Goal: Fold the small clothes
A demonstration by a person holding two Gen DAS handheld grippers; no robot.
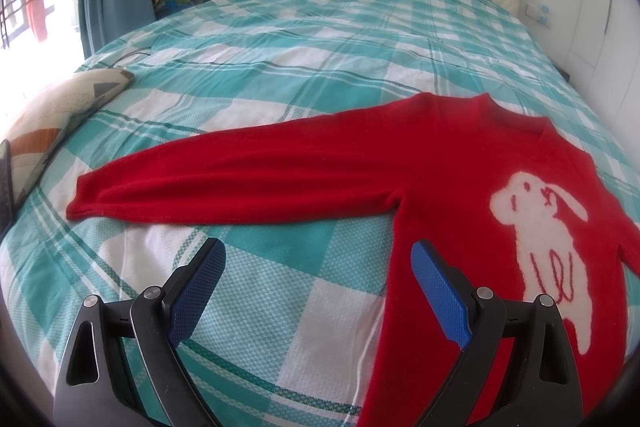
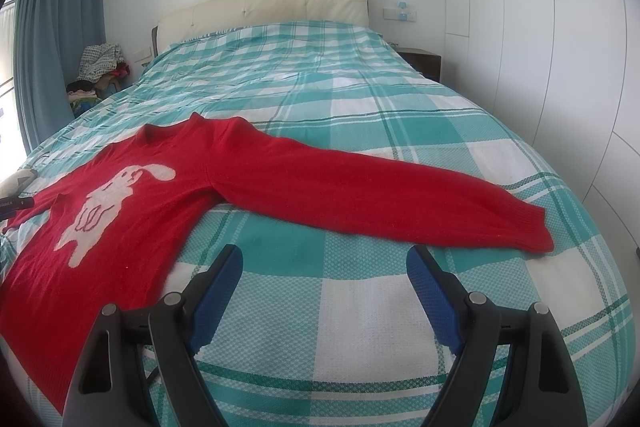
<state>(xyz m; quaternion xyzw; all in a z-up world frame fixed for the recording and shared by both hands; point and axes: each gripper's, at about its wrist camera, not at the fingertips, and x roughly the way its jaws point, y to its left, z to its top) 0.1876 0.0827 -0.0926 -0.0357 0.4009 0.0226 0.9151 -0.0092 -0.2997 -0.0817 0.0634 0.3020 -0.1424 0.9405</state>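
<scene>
A small red sweater point(image 1: 440, 155) with a white dog motif on the chest lies flat and face up on a bed covered by a teal and white checked bedspread point(image 1: 280, 67). Its body runs toward the foot of the bed, neckline pointing at the cream headboard point(image 2: 264, 5), and both sleeves stretch straight out sideways, so the garment's long axis runs across the bed from cuff to cuff.

The left gripper point(image 1: 318, 291) hovers above the bedspread with its blue-padded fingers spread wide and nothing between them. The left sleeve point(image 1: 240, 179) lies just ahead of it, crosswise to the fingers, cuff out to the left; the sweater's side edge passes under the right-hand finger.

The right gripper point(image 2: 324, 291) is likewise wide open and empty, over bare bedspread. The right sleeve point(image 2: 380, 195) lies just ahead, also crosswise, its cuff point(image 2: 536, 231) ahead and to the right.

Each sleeve is nearest the gripper on its own side, so folding looks not yet begun. A likely first move is to reach forward and outward to a cuff, then carry it inward across the chest

A pile of clothes point(image 2: 100, 67) sits beside the headboard, near a blue curtain point(image 2: 52, 27)
</scene>
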